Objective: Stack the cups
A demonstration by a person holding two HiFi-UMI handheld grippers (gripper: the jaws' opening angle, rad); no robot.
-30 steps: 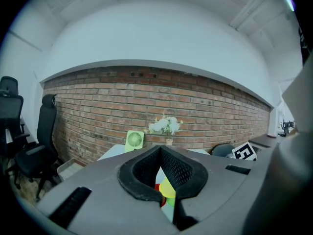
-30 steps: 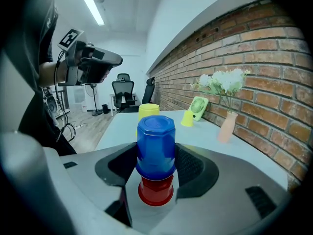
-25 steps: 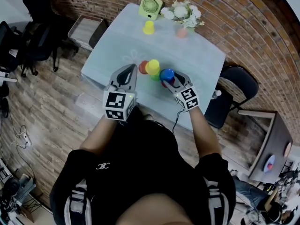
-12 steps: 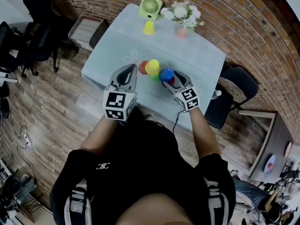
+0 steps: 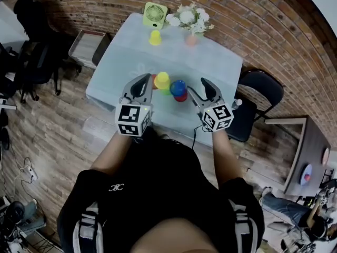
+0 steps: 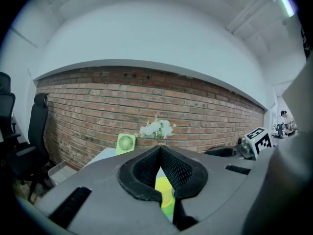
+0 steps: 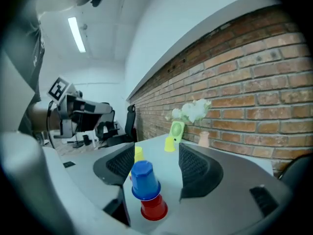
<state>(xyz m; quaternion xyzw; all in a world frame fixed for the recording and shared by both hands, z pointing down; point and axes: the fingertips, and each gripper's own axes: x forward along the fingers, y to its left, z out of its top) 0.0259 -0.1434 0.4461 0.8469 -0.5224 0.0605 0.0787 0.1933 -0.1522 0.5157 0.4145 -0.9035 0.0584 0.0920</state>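
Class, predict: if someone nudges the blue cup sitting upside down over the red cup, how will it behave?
The blue cup looks like thin plastic, so probably light. Perched high on the red cup, it may tip or drag both along the table.

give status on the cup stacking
Left tool shut, empty. Right tool open, jaws just opening, nothing between. Blue cup stacked on red cup. Nothing in the way.

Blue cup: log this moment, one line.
blue cup: inverted on red cup | right hand-held gripper: jaws just opened, clear of both
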